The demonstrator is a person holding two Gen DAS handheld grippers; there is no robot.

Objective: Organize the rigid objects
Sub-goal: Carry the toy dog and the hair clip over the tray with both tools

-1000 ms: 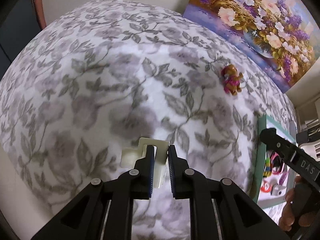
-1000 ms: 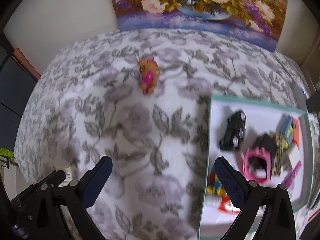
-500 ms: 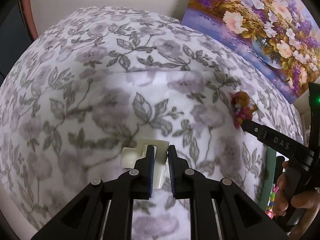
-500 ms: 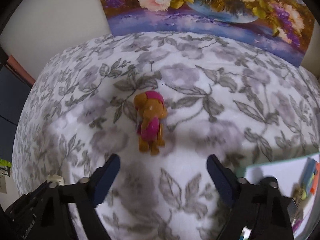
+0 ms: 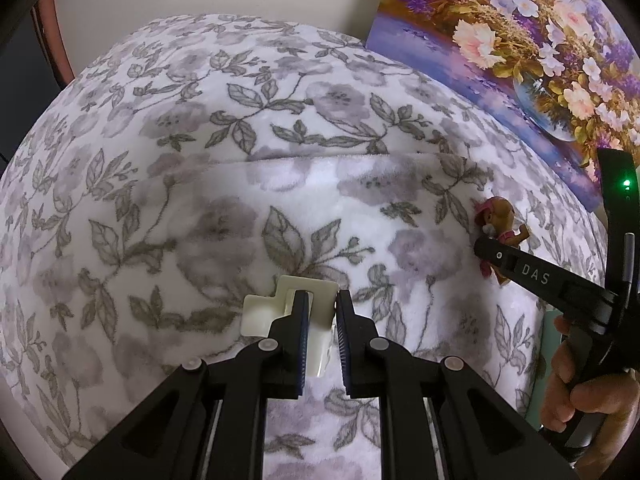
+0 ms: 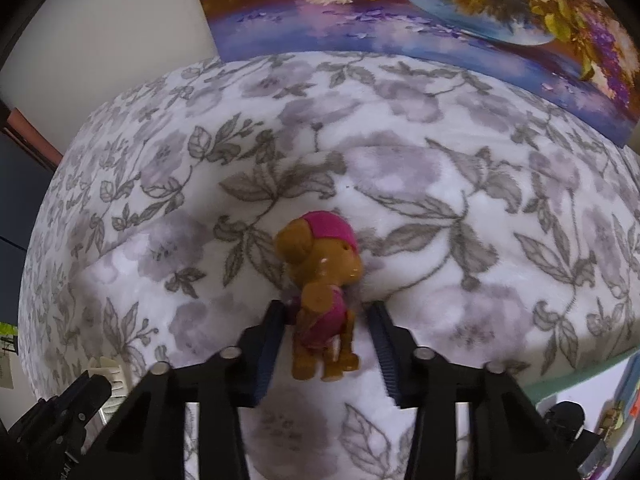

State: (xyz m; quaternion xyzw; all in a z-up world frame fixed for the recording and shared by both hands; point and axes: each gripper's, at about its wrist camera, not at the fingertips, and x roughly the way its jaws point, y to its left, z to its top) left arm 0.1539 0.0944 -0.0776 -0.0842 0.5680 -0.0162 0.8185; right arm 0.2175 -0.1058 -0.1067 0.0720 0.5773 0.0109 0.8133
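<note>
My left gripper [image 5: 320, 300] is shut on a cream plastic piece [image 5: 272, 308] and holds it over the floral blanket [image 5: 240, 168]. A brown toy dog in a pink hat and vest [image 6: 322, 292] lies on the blanket; it also shows in the left wrist view [image 5: 500, 220]. My right gripper [image 6: 326, 312] is open, with one finger on each side of the dog's body and a gap to each finger. In the left wrist view the right gripper's finger [image 5: 536, 276] crosses in front of the dog.
A flower painting [image 6: 400, 8] leans against the wall behind the blanket. A teal-rimmed white tray [image 6: 592, 376] with small toys shows at the lower right of the right wrist view. The left gripper's body [image 6: 60, 412] shows at its lower left.
My right gripper has moved away from the tray and forward to the toy dog, and its fingers now straddle the dog and are closer together. The left gripper still holds the cream piece.
</note>
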